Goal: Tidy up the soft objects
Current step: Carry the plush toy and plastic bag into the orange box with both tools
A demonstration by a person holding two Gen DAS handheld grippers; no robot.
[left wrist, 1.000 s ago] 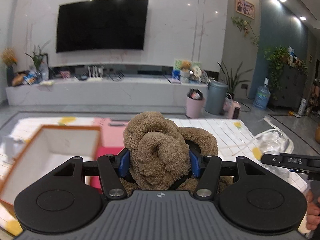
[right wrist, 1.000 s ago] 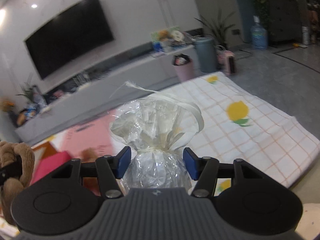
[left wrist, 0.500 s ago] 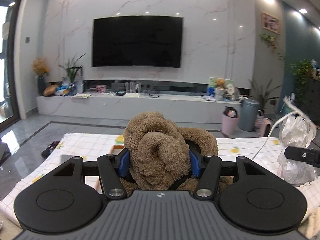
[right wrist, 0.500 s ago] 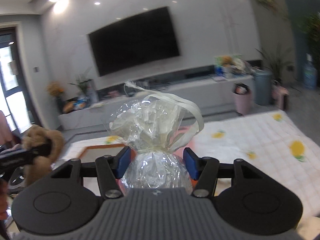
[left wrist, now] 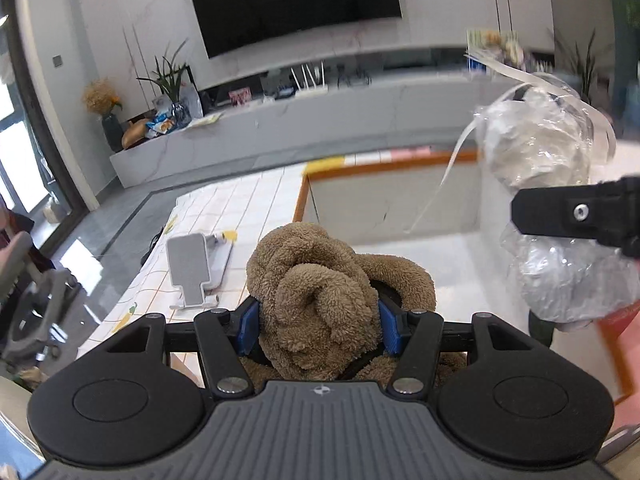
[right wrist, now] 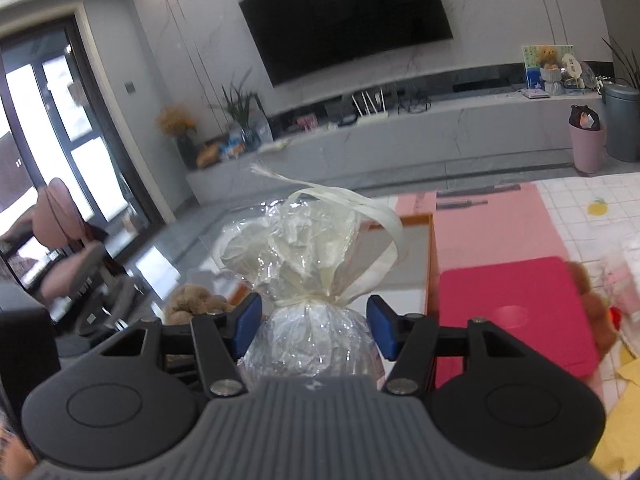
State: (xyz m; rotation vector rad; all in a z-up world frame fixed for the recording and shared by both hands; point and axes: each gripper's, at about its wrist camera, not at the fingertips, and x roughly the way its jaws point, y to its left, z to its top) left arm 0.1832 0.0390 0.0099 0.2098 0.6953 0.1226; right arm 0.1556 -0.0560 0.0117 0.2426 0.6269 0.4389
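While tilted down over the orange-rimmed box, left gripper jaws clamping brown plush toy; right gripper jaws clamping cellophane-wrapped bundle.

We count two grippers: the left gripper and the right gripper. There is one brown plush at 6 o'clock and one cellophane bag at 3 o'clock in the left view. We see one box, one phone stand, one television, two bins at 3 o'clock, two pink mats.
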